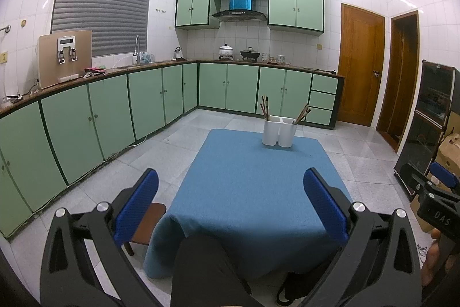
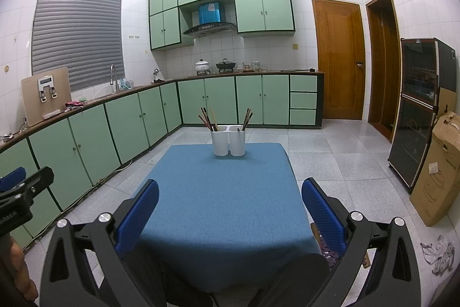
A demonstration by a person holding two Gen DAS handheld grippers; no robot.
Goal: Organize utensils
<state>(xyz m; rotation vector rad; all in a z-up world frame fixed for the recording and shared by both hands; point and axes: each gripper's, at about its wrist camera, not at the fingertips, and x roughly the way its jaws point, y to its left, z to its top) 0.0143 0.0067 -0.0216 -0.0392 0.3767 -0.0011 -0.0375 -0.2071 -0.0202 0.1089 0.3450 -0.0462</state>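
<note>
A white two-compartment utensil holder [image 1: 279, 133] [image 2: 228, 140] stands at the far edge of a table with a blue cloth [image 1: 253, 186] [image 2: 224, 197]. Several brown chopsticks [image 1: 266, 108] [image 2: 207, 118] stick up from its left compartment and a few more chopsticks [image 1: 302, 114] [image 2: 247, 117] from the right one. My left gripper [image 1: 231, 197] is open and empty, held above the table's near edge. My right gripper [image 2: 230, 206] is open and empty too, to the right of the left one. Each shows at the other view's edge, the right gripper [image 1: 440, 192] and the left gripper [image 2: 20, 186].
Green kitchen cabinets [image 1: 115, 111] run along the left and back walls. A brown stool [image 1: 149, 223] stands by the table's left near corner. A dark glass cabinet [image 2: 417, 111] and a cardboard box [image 2: 437, 169] stand on the right. My knees show at the bottom.
</note>
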